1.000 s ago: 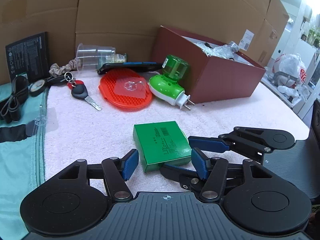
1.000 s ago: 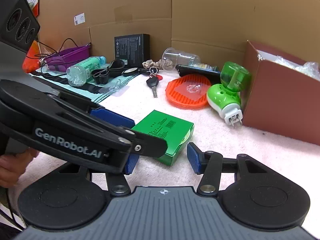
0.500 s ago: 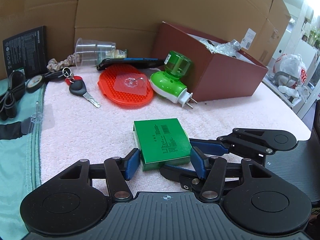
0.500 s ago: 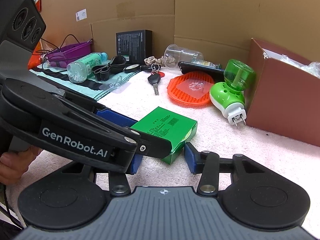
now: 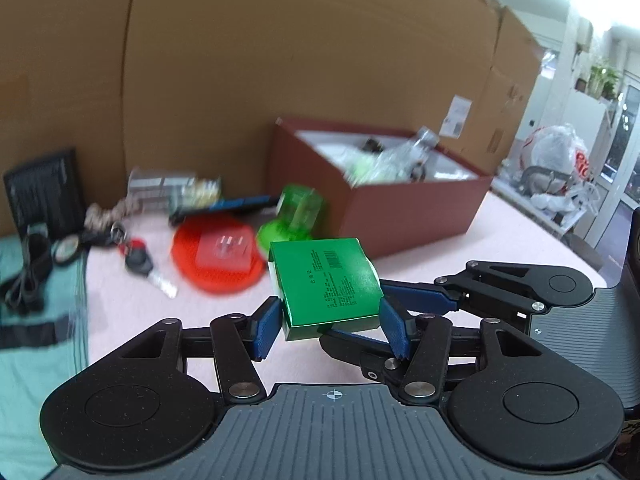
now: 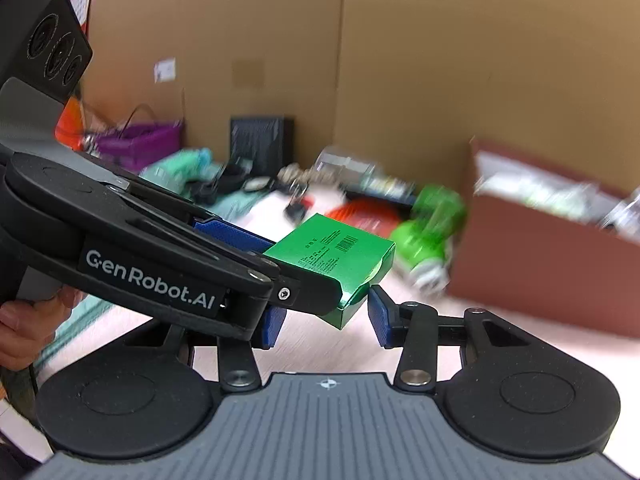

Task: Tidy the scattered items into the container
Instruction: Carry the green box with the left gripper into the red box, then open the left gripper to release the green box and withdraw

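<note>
My left gripper (image 5: 330, 326) is shut on a flat green box (image 5: 326, 280) and holds it lifted off the pink towel. The box also shows in the right wrist view (image 6: 336, 258), pinched by the left gripper's blue pads (image 6: 230, 234). My right gripper (image 6: 326, 320) is open just below and beside the box, not gripping it. The dark red container box (image 5: 400, 196), with several plastic-wrapped items in it, stands behind and to the right.
On the towel behind lie a green plug-in device (image 5: 294, 220), a red round mat (image 5: 218, 254), a car key (image 5: 140, 262), a clear cup (image 5: 160, 186) and a black box (image 5: 42, 192). Cardboard walls stand at the back. A purple basket (image 6: 138, 146) is far left.
My left gripper closed on the green box and lifted it off the towel. Both views have tilted up and blurred with the motion.
</note>
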A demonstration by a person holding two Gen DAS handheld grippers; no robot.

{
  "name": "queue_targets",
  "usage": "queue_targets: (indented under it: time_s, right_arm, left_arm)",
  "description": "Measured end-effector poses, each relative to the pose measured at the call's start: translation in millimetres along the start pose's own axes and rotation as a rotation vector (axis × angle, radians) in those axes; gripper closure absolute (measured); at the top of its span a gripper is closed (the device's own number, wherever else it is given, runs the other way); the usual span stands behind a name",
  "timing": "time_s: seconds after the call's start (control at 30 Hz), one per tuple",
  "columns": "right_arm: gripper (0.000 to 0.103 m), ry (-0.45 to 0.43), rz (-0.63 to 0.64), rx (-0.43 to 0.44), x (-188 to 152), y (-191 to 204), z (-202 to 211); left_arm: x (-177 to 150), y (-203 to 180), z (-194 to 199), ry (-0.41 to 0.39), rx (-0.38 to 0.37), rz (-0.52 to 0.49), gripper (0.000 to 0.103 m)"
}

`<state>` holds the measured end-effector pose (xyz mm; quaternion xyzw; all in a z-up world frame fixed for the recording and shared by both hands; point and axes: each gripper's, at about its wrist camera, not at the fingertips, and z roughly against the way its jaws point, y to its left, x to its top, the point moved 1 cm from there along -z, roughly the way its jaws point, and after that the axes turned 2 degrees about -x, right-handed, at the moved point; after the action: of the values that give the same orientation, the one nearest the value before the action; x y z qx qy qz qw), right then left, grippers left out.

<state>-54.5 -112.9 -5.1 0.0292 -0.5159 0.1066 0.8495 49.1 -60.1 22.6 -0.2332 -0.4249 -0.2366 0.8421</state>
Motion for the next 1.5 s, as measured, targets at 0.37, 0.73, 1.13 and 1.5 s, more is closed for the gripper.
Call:
queue_targets:
  time_s: [0.37,0.73,1.13,1.5]
  right_arm:
    - [0.053,-0.159,0.024,-0.162,46,-51,19]
    - [0.053,-0.15,0.007,-0.231,65,-110,-18]
    - [0.025,-0.106,-0.037,-0.213,55,-136,-60]
    - [0.006,-0.105,-0.055,-0.222,46,-135,-61]
  left_arm:
    - [77,-42,-26,-0.129,-0.048,-0.122,0.037]
    - [104,-42,-96,-0.129,-0.084,-0.131,0.036]
    - [98,-18,-121,-0.105,-0.057,-0.059,0.007]
    - [90,-13,-120,-0.073,-0.051,-0.007,0.0]
